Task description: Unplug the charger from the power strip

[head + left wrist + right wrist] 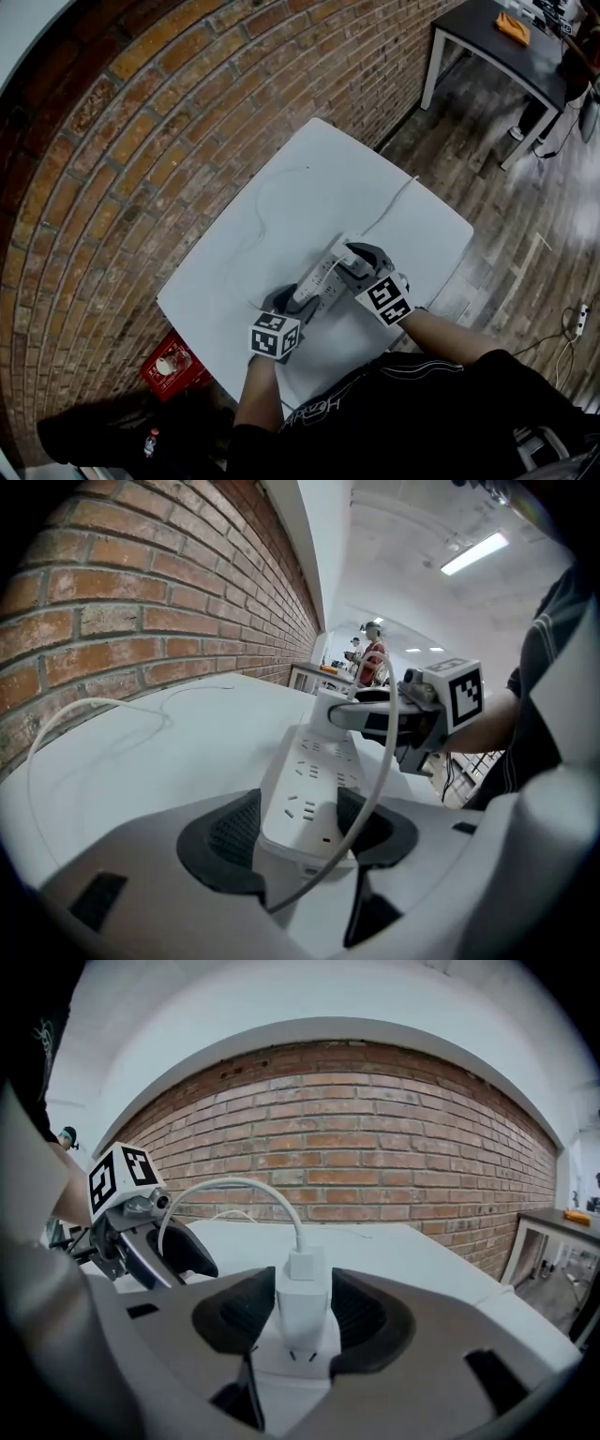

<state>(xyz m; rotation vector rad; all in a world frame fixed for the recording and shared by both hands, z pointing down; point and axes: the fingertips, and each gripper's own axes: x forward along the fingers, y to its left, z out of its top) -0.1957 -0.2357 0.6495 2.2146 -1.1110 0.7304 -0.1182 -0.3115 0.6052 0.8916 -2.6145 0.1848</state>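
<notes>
A white power strip (319, 281) lies on the white table (309, 169). My left gripper (292, 304) is shut on its near end; in the left gripper view both pads press the sides of the strip (314, 789). A white charger (345, 251) stands upright in the strip's far end. My right gripper (361, 259) is open around it. In the right gripper view the charger (302, 1312) stands between the pads with a thin gap on each side. Its white cable (234, 1185) loops up and off to the left, and runs across the left gripper's jaws (380, 761).
A thin white cord (262, 211) trails over the far part of the table toward the brick wall (112, 141). A red box (173, 366) sits on the floor at the table's left corner. A black table (506, 52) with an orange thing (513, 26) stands at the top right.
</notes>
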